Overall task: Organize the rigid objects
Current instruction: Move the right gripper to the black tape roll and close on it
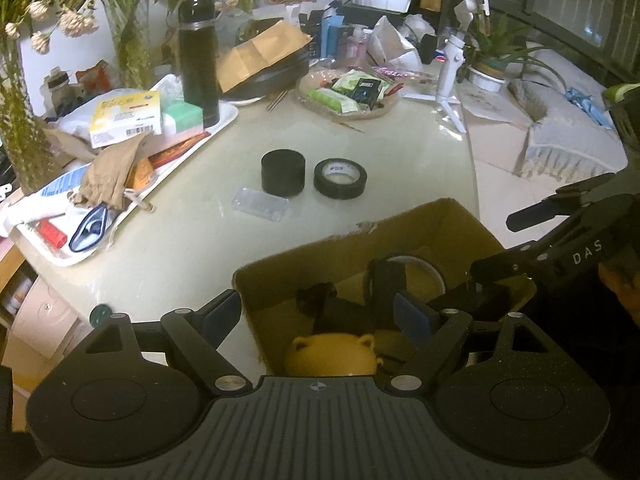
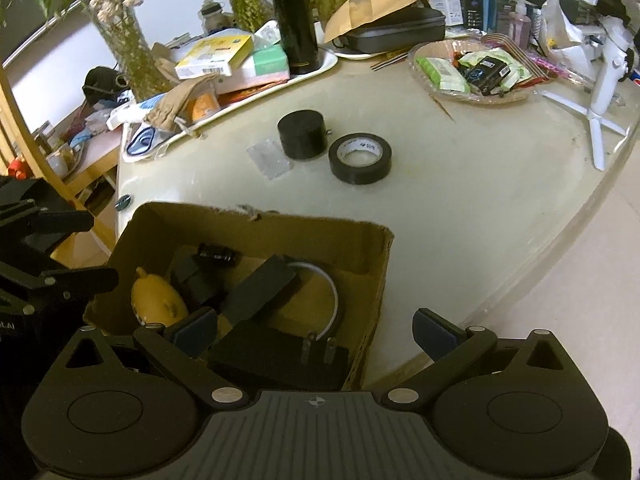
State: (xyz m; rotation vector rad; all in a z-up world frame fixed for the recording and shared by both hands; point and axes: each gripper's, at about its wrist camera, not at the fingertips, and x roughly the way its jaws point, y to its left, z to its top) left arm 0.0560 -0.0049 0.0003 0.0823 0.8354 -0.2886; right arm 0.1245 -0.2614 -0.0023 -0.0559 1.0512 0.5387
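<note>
An open cardboard box (image 1: 404, 220) (image 2: 320, 226) sits at the near edge of the table. It holds a yellow toy (image 1: 332, 354) (image 2: 156, 300), a white-rimmed tape roll (image 1: 424, 270), a black plug adapter (image 2: 280, 356) and other dark items. Beyond it on the table stand a black cylinder (image 1: 284, 172) (image 2: 302, 134), a black tape roll (image 1: 340, 178) (image 2: 360, 158) and a clear plastic case (image 1: 262, 204) (image 2: 268, 158). My left gripper (image 1: 318, 314) (image 2: 88, 252) is open, straddling the box's left wall. My right gripper (image 2: 316, 332) (image 1: 508, 244) is open over the box's right wall. Neither holds anything.
A white tray (image 1: 224, 120) of clutter with a tall black flask (image 1: 198, 60) lies at the back left. A glass bowl (image 2: 424, 76) of packets and a white tripod (image 2: 600, 92) stand at the back right. Plant vases line the rear. The table edge curves off to the floor on the right.
</note>
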